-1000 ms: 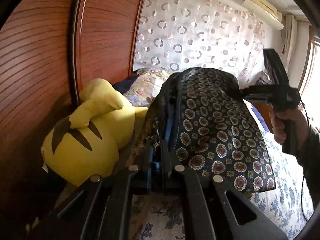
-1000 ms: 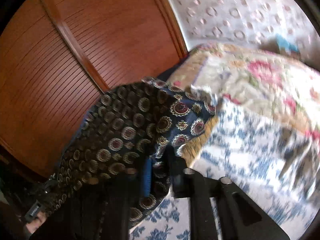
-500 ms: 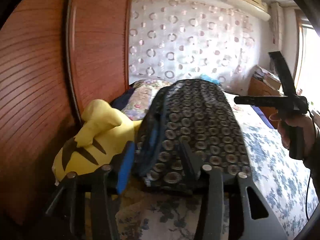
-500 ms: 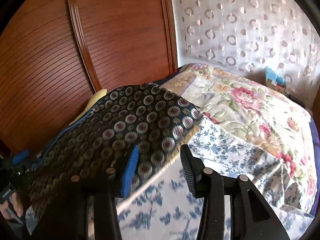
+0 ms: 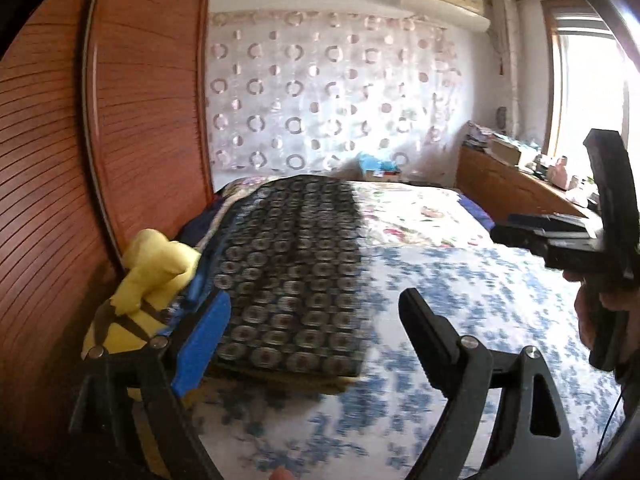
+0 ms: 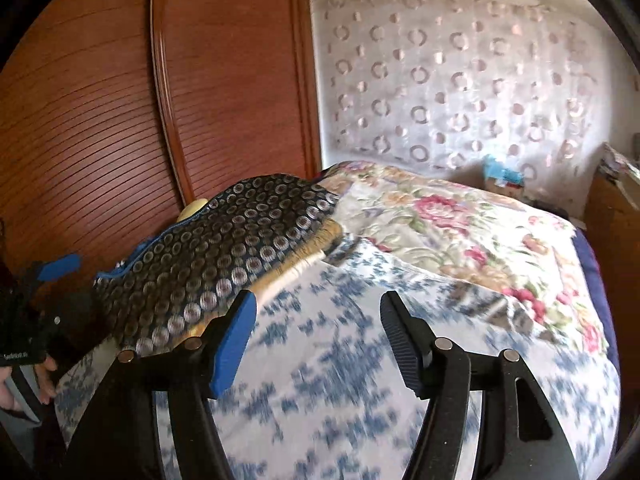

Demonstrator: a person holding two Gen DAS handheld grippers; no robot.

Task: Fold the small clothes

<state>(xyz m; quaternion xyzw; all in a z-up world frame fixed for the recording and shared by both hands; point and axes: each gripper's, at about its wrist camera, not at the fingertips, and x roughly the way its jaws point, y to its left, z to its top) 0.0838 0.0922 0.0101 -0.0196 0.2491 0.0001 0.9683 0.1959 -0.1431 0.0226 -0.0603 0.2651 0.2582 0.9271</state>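
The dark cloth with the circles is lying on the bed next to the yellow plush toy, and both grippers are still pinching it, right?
Not quite. The cloth does lie on the bed beside the yellow plush toy, but neither gripper pinches it. The left wrist view shows the left gripper open and empty, and the right wrist view shows the right gripper open too.

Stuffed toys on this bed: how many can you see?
1. A yellow plush toy sits against the wooden wardrobe, beside the dark patterned garment. In the right wrist view only a sliver of it shows behind the garment, so others could be hidden.
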